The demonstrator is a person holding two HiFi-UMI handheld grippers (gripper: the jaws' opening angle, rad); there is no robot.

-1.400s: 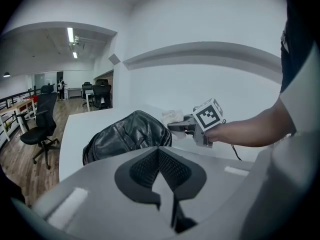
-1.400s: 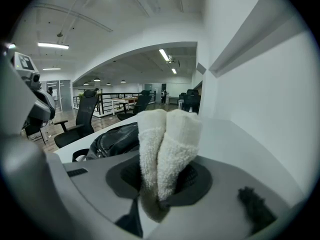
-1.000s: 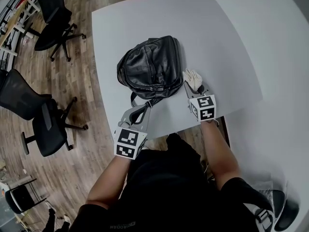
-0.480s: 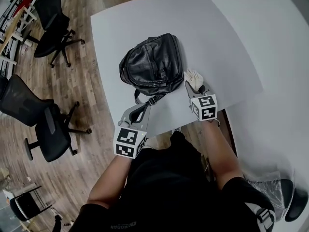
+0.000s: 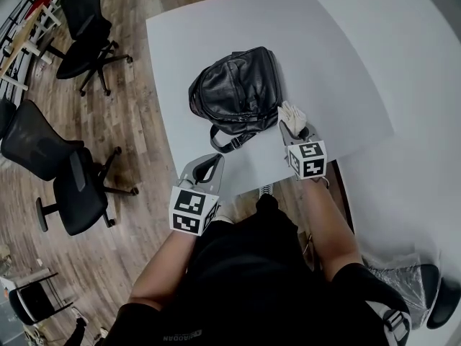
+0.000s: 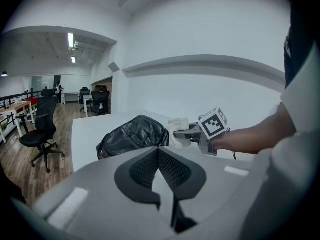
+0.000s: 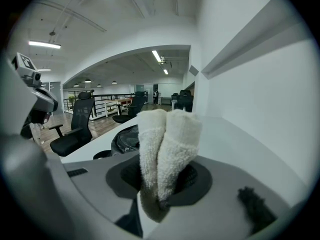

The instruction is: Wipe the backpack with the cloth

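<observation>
A black leather backpack (image 5: 236, 89) lies on the white table (image 5: 324, 56), its strap loop (image 5: 232, 141) trailing toward me. It also shows in the left gripper view as the backpack (image 6: 132, 134), and low behind the cloth in the right gripper view as the backpack (image 7: 125, 140). My right gripper (image 5: 292, 125) is shut on a folded cream cloth (image 5: 289, 115), just off the bag's near right corner. That cloth (image 7: 167, 139) stands up between the jaws. My left gripper (image 5: 207, 166) sits at the table's front edge, short of the strap, shut with nothing in it.
Black office chairs stand on the wooden floor to the left: one chair (image 5: 83, 27) farther off, another chair (image 5: 61, 175) nearer. The table's front edge (image 5: 245, 186) runs just under both grippers. A white wall lies beyond the table on the right.
The left gripper now sits a little farther back from the strap loop than before. The right gripper still holds the cloth beside the bag's corner. The head view has shifted slightly.
</observation>
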